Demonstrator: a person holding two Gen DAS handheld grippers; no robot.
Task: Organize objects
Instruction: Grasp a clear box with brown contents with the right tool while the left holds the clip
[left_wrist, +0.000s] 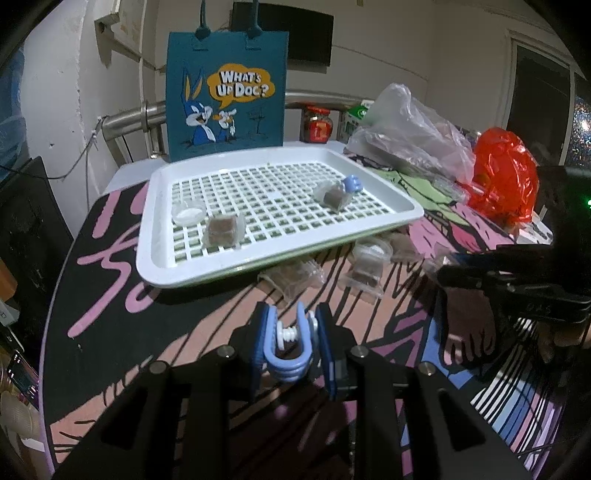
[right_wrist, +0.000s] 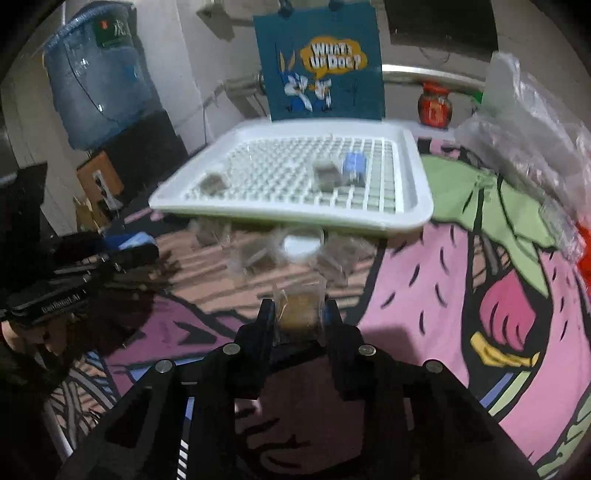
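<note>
The left gripper (left_wrist: 291, 332) is closed on a pale blue clip (left_wrist: 290, 350) with a white spring; its blue pads (left_wrist: 263, 332) press the clip from both sides above the patterned tablecloth (left_wrist: 122, 295). The right gripper (right_wrist: 299, 314) clamps a brown cube in a clear wrapper (right_wrist: 298, 312), the wrapper's edges crumpling out past the black fingers (right_wrist: 266, 317).

Just beyond both grippers, a loose group of wrapped brown cubes (left_wrist: 364, 277) and a small round white-lidded cup (right_wrist: 301, 243) lie on the cloth against the near edge of the tray; the right wrist view is blurred here, so their exact number cannot be told.

The white slotted tray (left_wrist: 155, 273) sits further out, its near edge apparently propped on those packets. It holds a round clear cup (left_wrist: 189, 215) at its left, a wrapped cube (left_wrist: 221, 229) beside that cup, and on the right another wrapped cube (left_wrist: 334, 197) touching a second blue clip (left_wrist: 352, 183).

Behind the tray stands a teal cartoon tote bag (left_wrist: 227, 96), upright. To the right lie a crumpled clear plastic bag (left_wrist: 410, 133) and a red plastic bag (left_wrist: 506, 173), with a red-lidded jar (left_wrist: 317, 123) near the wall. A blue water jug (right_wrist: 99, 70) stands at far left.
</note>
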